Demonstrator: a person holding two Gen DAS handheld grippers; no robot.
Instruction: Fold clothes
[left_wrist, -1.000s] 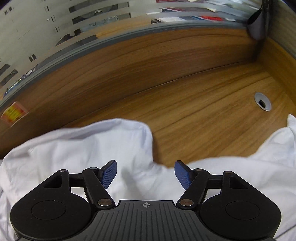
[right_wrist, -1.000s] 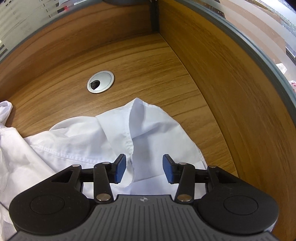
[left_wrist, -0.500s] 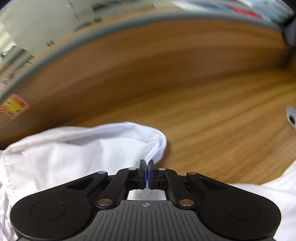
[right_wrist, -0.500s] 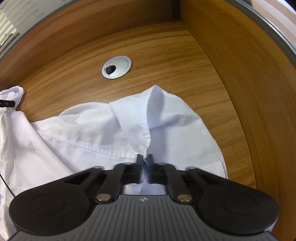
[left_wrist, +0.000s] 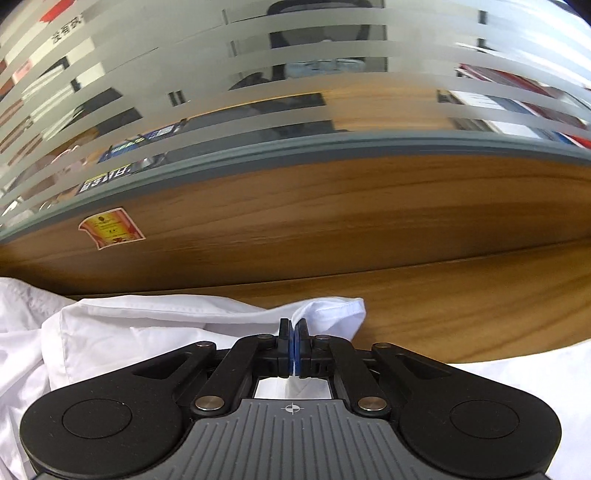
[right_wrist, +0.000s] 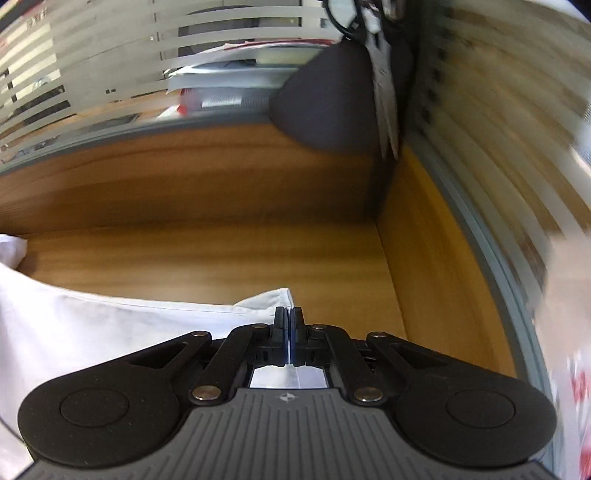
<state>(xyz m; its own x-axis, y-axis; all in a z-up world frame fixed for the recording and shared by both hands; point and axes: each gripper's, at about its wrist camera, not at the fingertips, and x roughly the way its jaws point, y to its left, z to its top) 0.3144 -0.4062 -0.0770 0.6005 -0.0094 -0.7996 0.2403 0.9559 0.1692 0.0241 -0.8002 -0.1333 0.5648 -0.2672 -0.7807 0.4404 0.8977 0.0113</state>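
Having just clamped both tongs (left_wrist: 294, 345) (right_wrist: 287, 338) onto the crumpled white cotton shirt (left_wrist: 147, 332), we are lifting it off the wooden counter (left_wrist: 461, 295) to fold

Both wrist views low, forward-facing; share desk (left_wrist: 461, 295), partition (right_wrist: 184, 177).

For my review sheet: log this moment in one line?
left gripper: shut on white cotton shirt | right gripper: shut on shirt | wooden desk
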